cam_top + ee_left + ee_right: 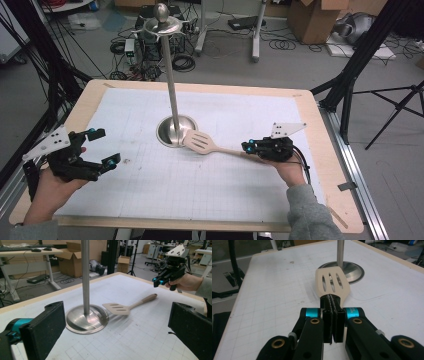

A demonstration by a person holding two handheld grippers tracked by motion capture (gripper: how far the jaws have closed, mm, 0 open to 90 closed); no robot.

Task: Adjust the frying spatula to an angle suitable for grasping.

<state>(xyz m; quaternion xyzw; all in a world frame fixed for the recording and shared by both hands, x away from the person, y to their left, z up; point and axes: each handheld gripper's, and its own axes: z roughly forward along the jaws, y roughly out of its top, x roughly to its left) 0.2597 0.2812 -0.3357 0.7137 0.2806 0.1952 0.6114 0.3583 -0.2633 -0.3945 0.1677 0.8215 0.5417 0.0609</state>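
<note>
A beige slotted spatula (200, 142) (118, 308) (333, 283) lies flat on the white grid mat. Its head is right beside the round base of a steel stand (173, 131) (85, 320) (348, 268), and its handle points toward my right gripper (248, 146) (333, 302). That gripper is shut. In the left gripper view the right gripper (158, 281) hovers above the handle's end, which lies free on the mat. My left gripper (104, 146) (117, 327) is wide open at the table's left, facing the stand, with nothing between its jaws.
The stand's tall pole (170, 70) rises from the table's middle to a capped top (162, 24). The mat (240, 190) covers most of the wooden table (90, 90). Cables, cardboard boxes (312, 20) and tripod legs (395, 112) lie beyond the table.
</note>
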